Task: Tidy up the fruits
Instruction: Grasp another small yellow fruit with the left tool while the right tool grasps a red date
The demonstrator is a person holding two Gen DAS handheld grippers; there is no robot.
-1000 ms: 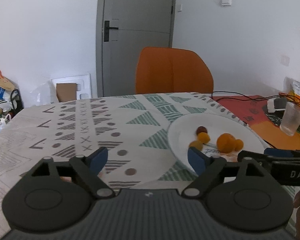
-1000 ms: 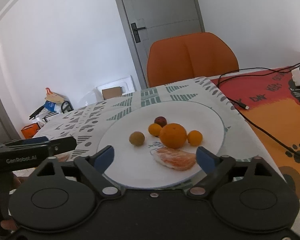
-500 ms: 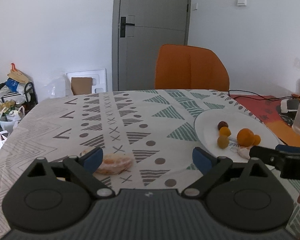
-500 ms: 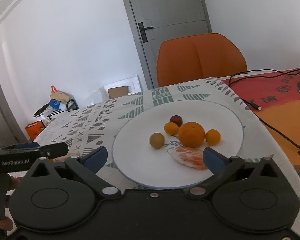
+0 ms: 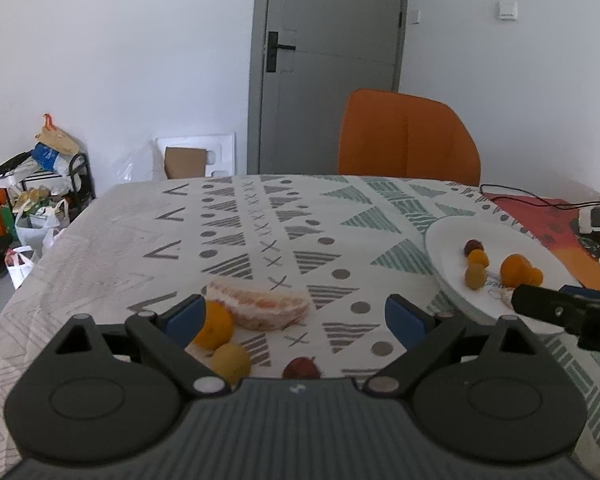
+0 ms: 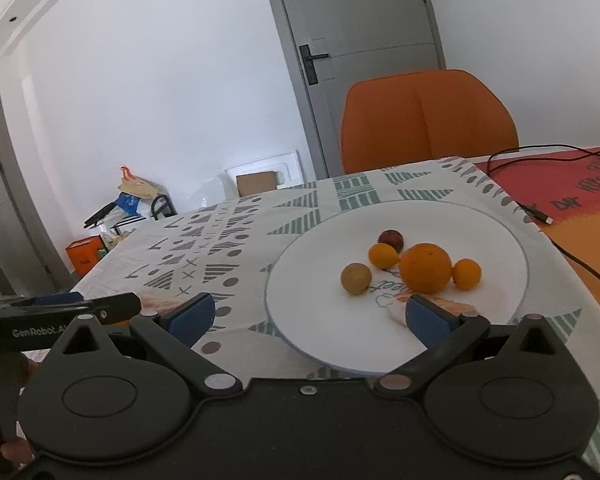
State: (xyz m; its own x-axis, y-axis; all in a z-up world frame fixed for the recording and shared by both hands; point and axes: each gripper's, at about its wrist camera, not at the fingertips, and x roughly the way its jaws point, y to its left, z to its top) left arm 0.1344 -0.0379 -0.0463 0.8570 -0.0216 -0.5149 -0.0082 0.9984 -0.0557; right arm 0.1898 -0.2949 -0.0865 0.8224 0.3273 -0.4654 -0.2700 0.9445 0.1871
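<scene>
left gripper [image 5: 296, 316] fingers spread wide, holding nothing, low over the patterned surface [image 5: 260, 232]. between and just ahead of its fingers, lower centre of the left view: a peeled orange segment [image 5: 260, 308] lying flat on the cloth. lower left of it, an orange fruit [image 5: 216, 326] against the left blue pad, a yellow fruit [image 5: 232, 360] touching it from below, and a dark red fruit [image 5: 301, 368] at the bottom centre, partly hidden by the gripper body.

right gripper [image 6: 308, 318] fingers also spread, pinching nothing, hovering at the near rim of the white plate [image 6: 300, 292]. plate sits centre-right of the right view. on it: a big orange [image 6: 426, 268] in the middle, a small orange fruit [image 6: 466, 274] touching its right side, another small orange fruit [image 6: 382, 256] at its upper left, a dark red fruit [image 6: 391, 239] behind that, a brownish-yellow fruit [image 6: 356, 279] apart on the left. a peeled segment [image 6: 448, 305] lies at the near side of the plate, mostly behind the right blue pad.

orange chair [image 6: 424, 120] at the far edge of the surface, grey door [image 5: 328, 60] behind it. black cable [image 6: 540, 216] runs across the red mat [image 6: 572, 184] at right.
</scene>
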